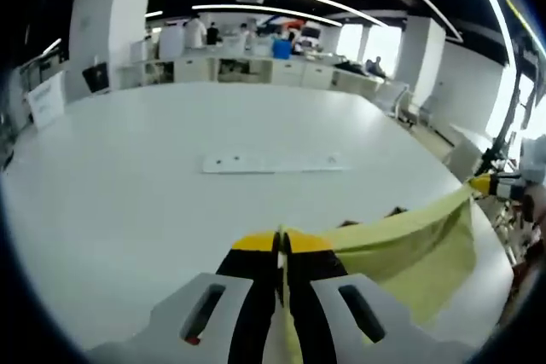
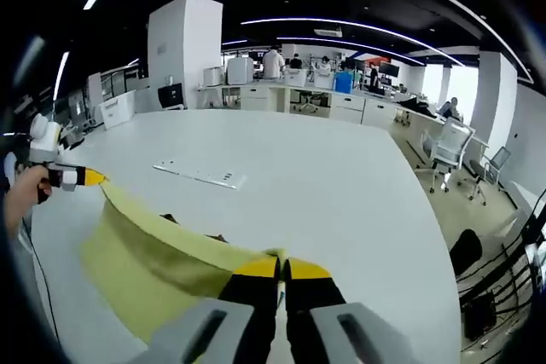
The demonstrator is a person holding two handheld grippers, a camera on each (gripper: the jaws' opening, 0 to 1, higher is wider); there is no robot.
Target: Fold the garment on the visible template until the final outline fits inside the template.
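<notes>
Both clenched on the yellow garment (image 1: 409, 240): left hand-held gripper (image 1: 282, 245) lower centre, right hand-held gripper (image 2: 282, 268) lower centre. Cloth hangs stretched between them above the white bench (image 1: 171, 202). Keep the edge taut and level, lower evenly; template not discernible.

Left gripper view: low over the table (image 1: 128, 193), looking forward along its jaws across the top toward the office desks, close to the cloth (image 1: 409, 240) on its right. Right gripper view: same height, facing the same way from further right, cloth (image 2: 145, 249) close on its left. Shared: table (image 2: 341, 185), cloth, white strip (image 1: 273, 162) (image 2: 200, 175), far desks. Each catching the opposite gripper at the cloth's far end.
</notes>
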